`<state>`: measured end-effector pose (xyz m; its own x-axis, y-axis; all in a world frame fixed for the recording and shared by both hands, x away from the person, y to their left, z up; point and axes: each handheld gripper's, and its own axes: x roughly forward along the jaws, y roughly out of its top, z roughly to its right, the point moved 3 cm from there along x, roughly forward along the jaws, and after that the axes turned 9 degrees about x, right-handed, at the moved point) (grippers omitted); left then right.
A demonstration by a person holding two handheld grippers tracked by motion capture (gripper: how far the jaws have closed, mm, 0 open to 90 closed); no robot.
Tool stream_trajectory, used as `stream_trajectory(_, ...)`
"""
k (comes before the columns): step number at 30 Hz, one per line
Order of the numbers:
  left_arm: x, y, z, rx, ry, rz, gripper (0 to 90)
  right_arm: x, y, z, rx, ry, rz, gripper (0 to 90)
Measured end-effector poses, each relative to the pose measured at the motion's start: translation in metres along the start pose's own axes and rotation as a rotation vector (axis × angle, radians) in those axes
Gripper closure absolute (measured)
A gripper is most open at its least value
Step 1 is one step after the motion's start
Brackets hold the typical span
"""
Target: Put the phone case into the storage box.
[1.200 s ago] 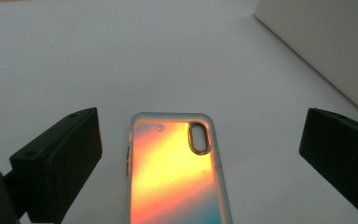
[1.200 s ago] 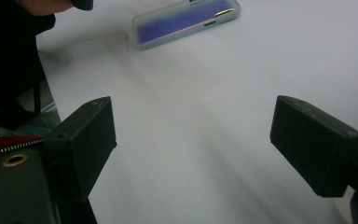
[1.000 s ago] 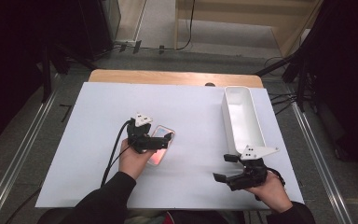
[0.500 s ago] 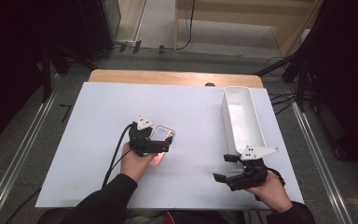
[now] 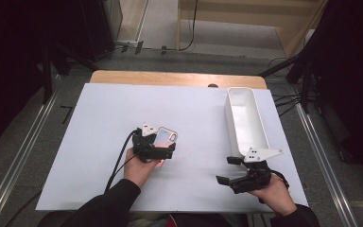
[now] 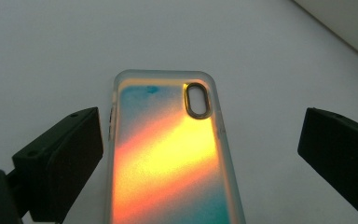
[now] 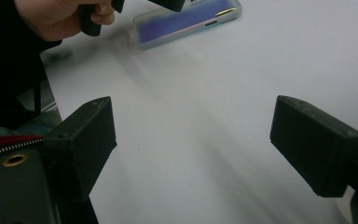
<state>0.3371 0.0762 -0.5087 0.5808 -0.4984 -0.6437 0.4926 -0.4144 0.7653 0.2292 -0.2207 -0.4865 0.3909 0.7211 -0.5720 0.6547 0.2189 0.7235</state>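
I keep left gripper (image 5: 163,150) jaws wide over the phone case (image 6: 168,154), which lies flat on the worktop (image 5: 99,118). I centre, then close on both long edges; left jaw probably touches already. Right gripper (image 5: 229,170) waits open nr the white bin (image 5: 243,118).

The left hand-held gripper (image 5: 163,152) sits slightly nearer the person than a second ago. More of the phone case (image 5: 165,137) now shows beyond it.

One phone case (image 5: 164,137), one white bin (image 5: 244,120).
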Motion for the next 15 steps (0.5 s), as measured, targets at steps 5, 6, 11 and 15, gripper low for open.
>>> stream_trajectory(5,0.005,-0.006,0.0,-0.005,0.0,-0.02,0.0,0.0,0.0,0.0,0.001,0.001,0.001,13.0)
stream_trajectory(6,0.006,-0.007,0.0,0.003,0.001,-0.024,0.0,0.0,0.0,0.0,0.004,0.004,0.002,13.0)
stream_trajectory(11,0.009,-0.01,0.001,0.014,0.009,-0.046,0.0,0.0,0.0,-0.001,0.004,0.002,0.002,13.0)
stream_trajectory(15,0.011,-0.012,0.002,0.017,0.013,-0.046,0.0,0.0,0.0,-0.001,0.005,0.002,0.002,13.0)
